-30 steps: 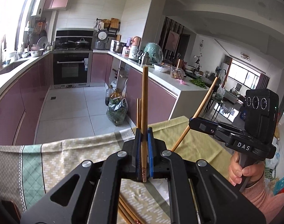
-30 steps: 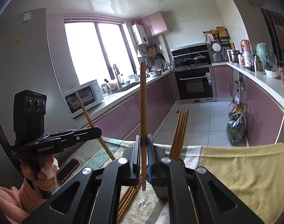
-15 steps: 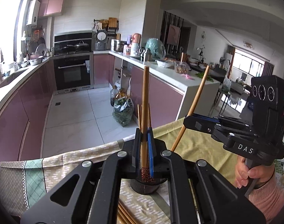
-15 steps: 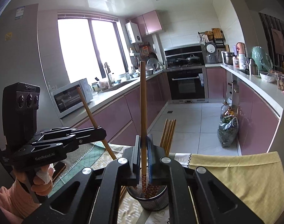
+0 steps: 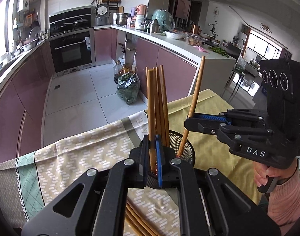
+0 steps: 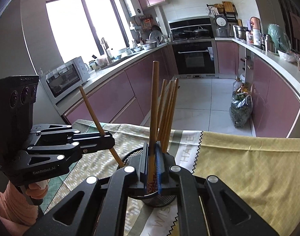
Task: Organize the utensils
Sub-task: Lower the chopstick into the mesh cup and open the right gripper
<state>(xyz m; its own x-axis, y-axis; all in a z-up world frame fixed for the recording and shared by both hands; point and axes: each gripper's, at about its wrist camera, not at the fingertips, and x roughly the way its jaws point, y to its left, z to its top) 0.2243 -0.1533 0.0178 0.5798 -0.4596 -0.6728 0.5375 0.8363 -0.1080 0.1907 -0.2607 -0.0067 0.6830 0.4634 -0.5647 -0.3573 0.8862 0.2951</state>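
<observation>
Over a black mesh cup, two grippers each clamped on one chopstick.

Left wrist view: left gripper (image 5: 152, 158), jaws clamped on an upright chopstick (image 5: 150, 106), lower end down inside the mesh cup (image 5: 184, 143) on the cloth-covered surface (image 5: 75, 155); several more chopsticks (image 5: 161, 102) standing in the cup just behind; at right, right gripper (image 5: 191, 121) in a hand (image 5: 268, 175), gripping a tilted chopstick (image 5: 195, 98) with its tip at the cup's rim; loose chopsticks (image 5: 138, 222) lying on the cloth below.
Right wrist view: right gripper (image 6: 152, 163), jaws shut on a chopstick (image 6: 154, 106), patterned tip inside the cup (image 6: 158, 197); left gripper (image 6: 108, 139) at left, tilted chopstick (image 6: 94, 114) reaching into the cup.
</observation>
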